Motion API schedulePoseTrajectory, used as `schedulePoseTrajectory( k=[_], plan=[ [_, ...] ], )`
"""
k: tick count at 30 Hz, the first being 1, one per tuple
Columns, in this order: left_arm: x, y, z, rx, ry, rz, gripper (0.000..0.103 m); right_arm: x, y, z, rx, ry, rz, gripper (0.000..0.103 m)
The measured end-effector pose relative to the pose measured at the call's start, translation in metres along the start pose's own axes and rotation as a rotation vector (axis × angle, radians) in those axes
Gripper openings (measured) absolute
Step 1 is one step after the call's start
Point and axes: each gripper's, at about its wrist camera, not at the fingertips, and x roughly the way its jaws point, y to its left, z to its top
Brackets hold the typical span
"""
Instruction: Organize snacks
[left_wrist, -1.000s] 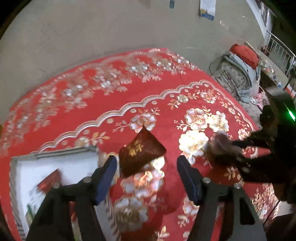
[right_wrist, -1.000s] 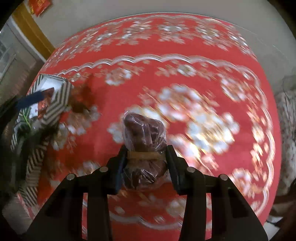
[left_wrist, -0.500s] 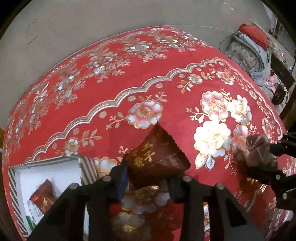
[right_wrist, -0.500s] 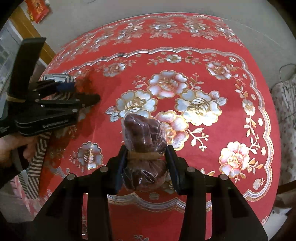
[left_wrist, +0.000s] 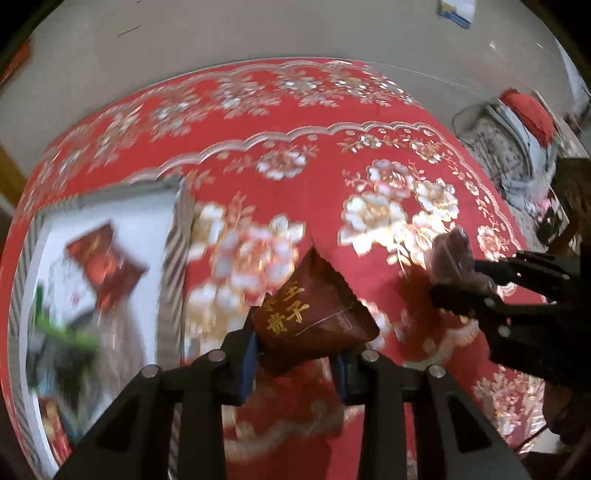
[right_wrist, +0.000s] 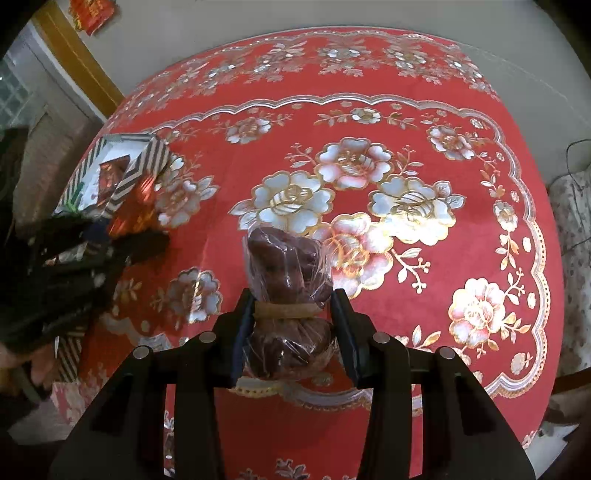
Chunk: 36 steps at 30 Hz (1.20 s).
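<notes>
Both my tongs hold one snack each above the red tablecloth (right_wrist: 424, 155).
Left view: my left gripper (left_wrist: 295, 360) has just closed on one brown packet (left_wrist: 314, 314), beside the striped box (left_wrist: 173, 258). Right view: my right gripper (right_wrist: 295, 332) clamps one wrapped brown bundle (right_wrist: 288, 266).

Left gripper (left_wrist: 295, 354): fingers (left_wrist: 245, 360) clamp a dark brown snack packet (left_wrist: 314, 314) with gold characters, held tilted above the table (left_wrist: 369, 280). Jaws have just been closing, packet between them. Table carries a red cloth with white-gold flowers. Left of the packet: striped-rim box (left_wrist: 173, 254), white inside, holding a red packet (left_wrist: 105, 264) and a green item (left_wrist: 64, 332), both blurred. At right: right gripper (left_wrist: 461, 284), gripping a clear-wrapped brown bundle (left_wrist: 452, 254) just above the cloth.
</notes>
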Motion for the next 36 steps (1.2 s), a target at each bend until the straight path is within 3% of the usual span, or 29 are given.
schedulePoseTrajectory(
  k=[5, 13, 36],
  plan=[
    [-0.027, 0.006, -0.017, -0.11, -0.017, 0.069, 0.035, -0.012, 0.007, -0.002, -0.038, -0.019, 0.002, 0.041],
    [-0.059, 0.026, -0.037, -0.238, -0.038, 0.281, 0.035, -0.024, 0.023, -0.005, -0.125, -0.028, 0.001, 0.041],
    [-0.083, 0.011, -0.061, -0.307, -0.07, 0.333, 0.036, -0.058, 0.049, -0.015, -0.261, -0.096, 0.04, 0.041]
  ],
)
